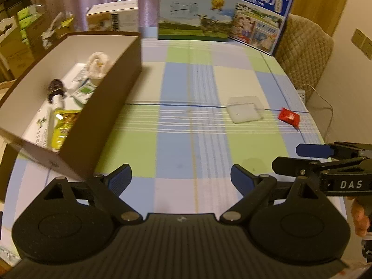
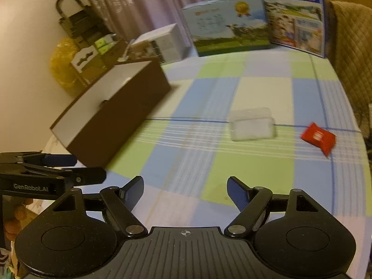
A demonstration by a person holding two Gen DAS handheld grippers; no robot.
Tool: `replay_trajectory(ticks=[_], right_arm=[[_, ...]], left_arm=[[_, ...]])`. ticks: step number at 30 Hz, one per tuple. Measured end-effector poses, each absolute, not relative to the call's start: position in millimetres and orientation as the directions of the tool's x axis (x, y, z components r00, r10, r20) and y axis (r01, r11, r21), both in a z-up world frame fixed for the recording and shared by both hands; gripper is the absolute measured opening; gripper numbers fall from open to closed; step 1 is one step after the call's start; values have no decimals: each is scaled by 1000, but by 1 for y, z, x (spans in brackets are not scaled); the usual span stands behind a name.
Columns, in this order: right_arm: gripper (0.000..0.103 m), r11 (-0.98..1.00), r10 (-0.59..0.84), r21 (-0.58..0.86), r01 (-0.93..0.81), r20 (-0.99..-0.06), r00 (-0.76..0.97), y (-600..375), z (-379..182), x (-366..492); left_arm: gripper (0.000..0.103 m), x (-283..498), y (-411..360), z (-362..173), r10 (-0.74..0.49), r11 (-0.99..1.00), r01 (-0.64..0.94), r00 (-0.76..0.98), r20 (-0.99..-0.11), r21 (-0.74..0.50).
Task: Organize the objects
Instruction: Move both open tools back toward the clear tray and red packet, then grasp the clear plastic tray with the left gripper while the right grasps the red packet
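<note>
Checked tablecloth (image 1: pixel 186 88) under warm light, milk cartons (image 1: pixel 195 16) lined along the far edge. Brown box (image 1: pixel 104 107) at left, already stocked with packets and a tube, evidently the collecting bin. Still out on the cloth: clear tray (image 1: pixel 245 109) and, just beside it, red packet (image 1: pixel 288 116), well apart from the box. Left gripper (image 1: pixel 181 179) and right gripper (image 2: pixel 184 191) side by side above the near edge, jaws spread wide, nothing between them, likely readied for those two strays.
</note>
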State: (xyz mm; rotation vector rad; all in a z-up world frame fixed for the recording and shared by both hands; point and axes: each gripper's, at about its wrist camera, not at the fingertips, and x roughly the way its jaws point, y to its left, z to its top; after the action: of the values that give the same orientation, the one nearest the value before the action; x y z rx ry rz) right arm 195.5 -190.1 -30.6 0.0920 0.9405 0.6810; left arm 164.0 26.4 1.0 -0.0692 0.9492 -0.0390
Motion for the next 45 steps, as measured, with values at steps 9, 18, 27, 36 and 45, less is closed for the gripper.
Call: replay_trajectory(ticks=[9,18,27,36,45], right_arm=[[76,836,524,351,-422,-739,424,-222,-42,209],[76,872,475,336,-356,-759,446,-242,-53,227],[76,906,412,293,-306,-777,476,-255,-66,247],[76,933,346,239,-268,-796,497,-263,-78,274],[76,950,301,207,-234,-803,514,-272,-84,302]], left_arm=[[90,186,-7,-9,-103,994,74,558,-823,-75],[90,212,-33,-19,-137,988,137,535,-833,-75],[90,241,-49,-41,-153,980,187,513,-845,-64],[90,284,-66,-68,-170,962,272,502,-848,-32],[95,333,-94,-93,-179,918,394,499,-848,38]])
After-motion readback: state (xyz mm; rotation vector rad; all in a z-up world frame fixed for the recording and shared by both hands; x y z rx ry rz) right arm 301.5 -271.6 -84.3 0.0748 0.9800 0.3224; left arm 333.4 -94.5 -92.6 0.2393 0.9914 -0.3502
